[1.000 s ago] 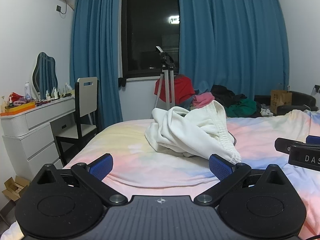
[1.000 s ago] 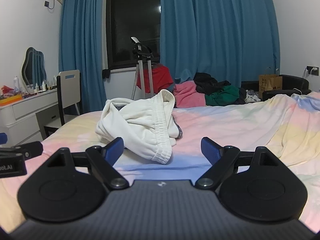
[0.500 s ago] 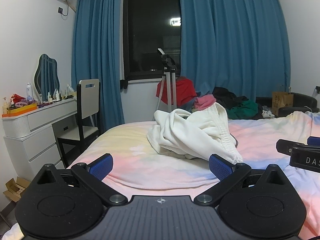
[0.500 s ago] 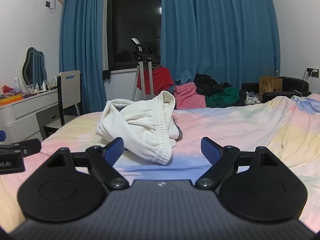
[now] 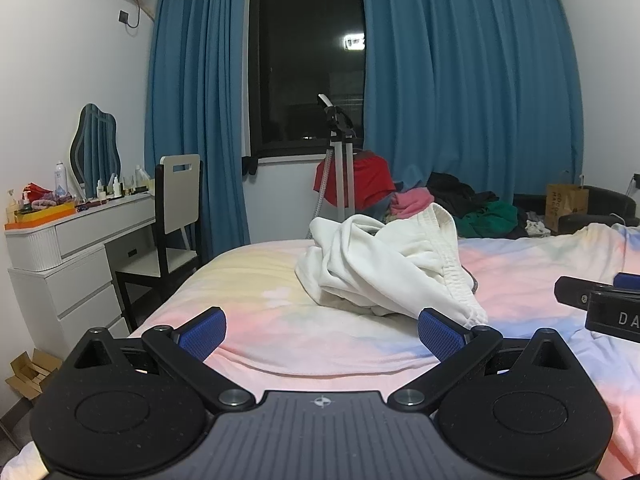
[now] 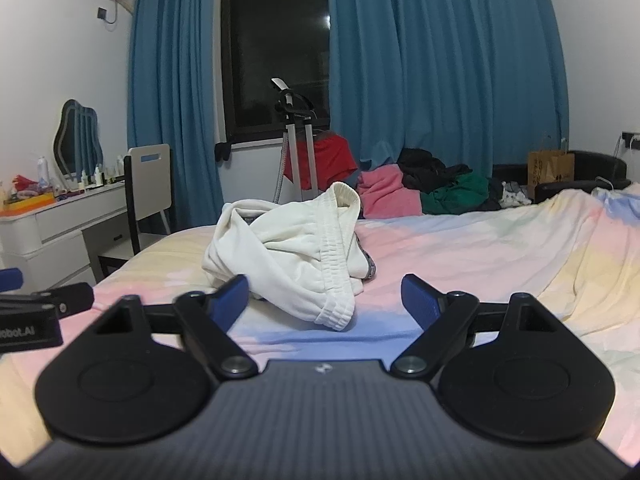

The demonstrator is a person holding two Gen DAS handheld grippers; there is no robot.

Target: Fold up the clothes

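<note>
On the bed (image 5: 520, 272), white pants (image 5: 384, 268) lie crumpled. Your left gripper (image 5: 322, 334) and right gripper (image 6: 324, 300), jaws apart and empty, have edged slightly closer; folding hasn't begun.

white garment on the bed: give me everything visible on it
The white garment is a crumpled heap of thick, fleece-like cream fabric lying unfolded on the pastel bedsheet. A ribbed elastic band arches up at its top and runs down the front; a gathered cuff hangs toward the cameras. A small dark patterned edge shows at its right side. Neither the left claw nor the right claw touches it; both are open.
</note>
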